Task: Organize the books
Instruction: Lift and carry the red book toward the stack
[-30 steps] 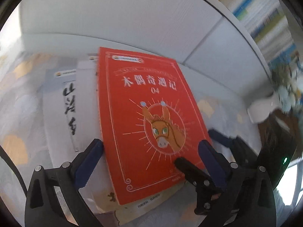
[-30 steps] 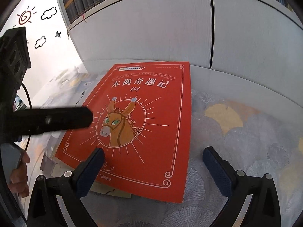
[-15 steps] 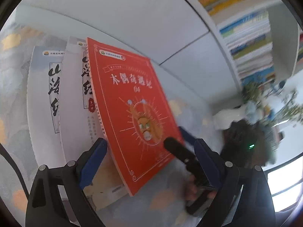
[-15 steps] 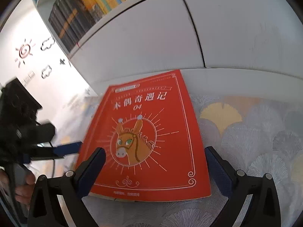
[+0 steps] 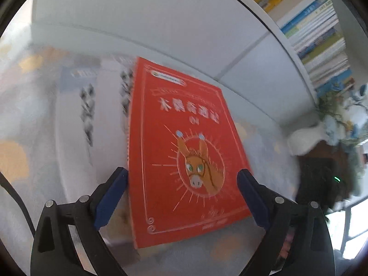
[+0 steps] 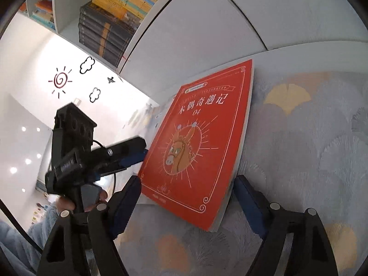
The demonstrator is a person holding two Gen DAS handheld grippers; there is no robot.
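Now the red book point(image 5: 181, 151) lies straight ahead of the left gripper point(image 5: 181, 195), its near end between the spread, released blue fingers point(image 5: 110, 197); likewise it sits between the wide-open fingers point(image 6: 250, 204) of the right gripper point(image 6: 184, 202), atop pale books point(image 5: 92, 119)

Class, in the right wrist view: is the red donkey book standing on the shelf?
No; the red donkey book lies on the patterned cloth below the shelf.

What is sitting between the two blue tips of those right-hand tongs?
The red book. In the right wrist view its near end lies between the open right tongs' tips, atop paler books seen in the left wrist view.
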